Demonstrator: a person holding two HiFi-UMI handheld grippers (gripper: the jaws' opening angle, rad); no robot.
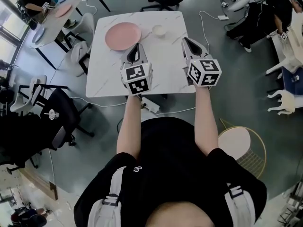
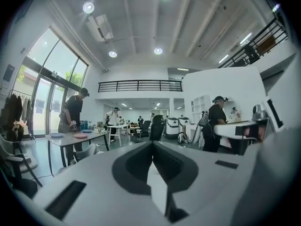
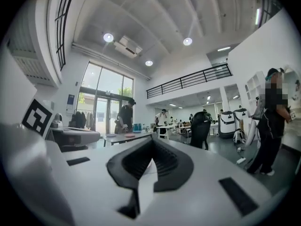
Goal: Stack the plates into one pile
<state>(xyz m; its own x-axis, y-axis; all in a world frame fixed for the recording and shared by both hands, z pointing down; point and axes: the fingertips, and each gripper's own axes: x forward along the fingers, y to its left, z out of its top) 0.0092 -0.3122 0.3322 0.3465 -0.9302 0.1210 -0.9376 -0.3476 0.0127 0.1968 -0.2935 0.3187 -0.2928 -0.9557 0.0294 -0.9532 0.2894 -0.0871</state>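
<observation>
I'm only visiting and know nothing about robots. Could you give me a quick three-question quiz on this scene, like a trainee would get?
1. True or false: the left gripper is holding the pink plate.
2. In the head view, what lies to the right of the pink plate on the table? A) a small white bowl B) a blue cup C) a green tray
3. Fill in: the jaws of the right gripper are ____.
Key: 1 false, its jaws are together with nothing between them; 2 A; 3 shut.
</observation>
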